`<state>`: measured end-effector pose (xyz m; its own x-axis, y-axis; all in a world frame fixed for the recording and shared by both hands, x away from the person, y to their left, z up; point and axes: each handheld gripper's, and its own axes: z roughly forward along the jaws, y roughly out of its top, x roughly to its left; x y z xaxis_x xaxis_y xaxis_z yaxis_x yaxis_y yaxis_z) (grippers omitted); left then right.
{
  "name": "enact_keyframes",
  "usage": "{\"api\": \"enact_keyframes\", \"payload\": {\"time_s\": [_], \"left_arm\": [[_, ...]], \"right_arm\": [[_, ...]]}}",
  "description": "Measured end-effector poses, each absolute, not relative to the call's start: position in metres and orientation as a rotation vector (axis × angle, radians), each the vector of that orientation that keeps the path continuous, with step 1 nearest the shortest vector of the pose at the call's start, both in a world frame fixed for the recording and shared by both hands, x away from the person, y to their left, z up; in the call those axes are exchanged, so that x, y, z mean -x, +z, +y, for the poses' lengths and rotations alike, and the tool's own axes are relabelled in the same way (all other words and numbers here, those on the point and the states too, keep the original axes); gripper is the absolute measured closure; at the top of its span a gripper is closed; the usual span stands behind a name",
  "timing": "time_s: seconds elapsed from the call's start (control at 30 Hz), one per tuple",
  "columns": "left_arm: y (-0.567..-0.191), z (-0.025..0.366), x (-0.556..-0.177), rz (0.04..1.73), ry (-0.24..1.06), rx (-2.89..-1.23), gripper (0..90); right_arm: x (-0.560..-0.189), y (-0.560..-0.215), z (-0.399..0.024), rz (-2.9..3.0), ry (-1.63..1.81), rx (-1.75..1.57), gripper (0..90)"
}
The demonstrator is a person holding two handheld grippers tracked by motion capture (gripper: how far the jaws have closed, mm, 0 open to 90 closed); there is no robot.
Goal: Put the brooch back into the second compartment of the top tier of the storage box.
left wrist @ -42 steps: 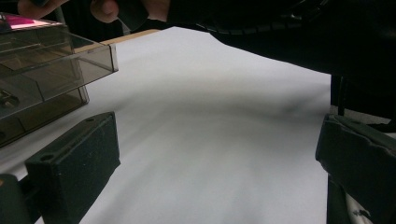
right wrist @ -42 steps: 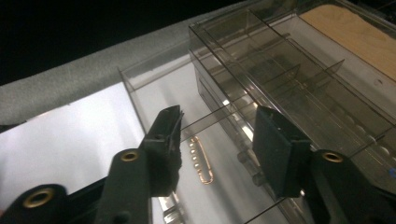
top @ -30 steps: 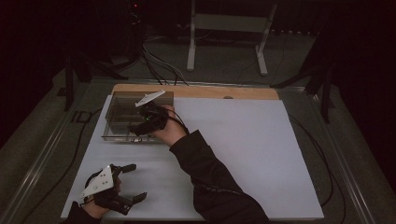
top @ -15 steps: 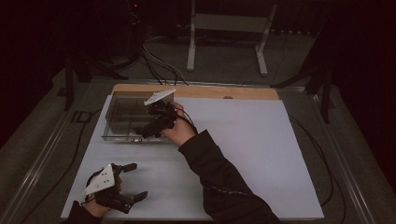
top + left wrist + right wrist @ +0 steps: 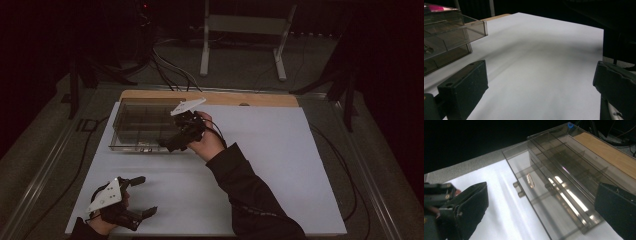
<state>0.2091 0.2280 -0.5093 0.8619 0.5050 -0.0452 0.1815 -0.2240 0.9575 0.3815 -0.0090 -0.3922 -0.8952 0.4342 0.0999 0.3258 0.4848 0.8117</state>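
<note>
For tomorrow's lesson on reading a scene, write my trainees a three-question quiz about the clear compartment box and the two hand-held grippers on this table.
1. True or false: the right gripper has something clamped between its jaws.
2. Near which part of the white sheet does the clear compartment box lie? A) its near right corner B) its far left corner C) its middle
3. In a few words: where is the left gripper, and how do its jaws stand?

Key
1. False. Its jaws have just been opening and stand wide, with nothing between them, over the box's near edge.
2. B.
3. At the sheet's near left corner, away from the box, jaws open and empty.
</note>
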Motion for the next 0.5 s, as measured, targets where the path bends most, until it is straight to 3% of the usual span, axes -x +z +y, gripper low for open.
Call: {"api": "enact_keyframes", "payload": {"time_s": [0.5], "left_arm": [[-0.508, 0.228, -0.210, 0.517, 0.329, -1.796, 0.7]], "right_arm": [[-0.357, -0.384, -0.058, 2.517, 1.379, -0.648, 0.0]]}}
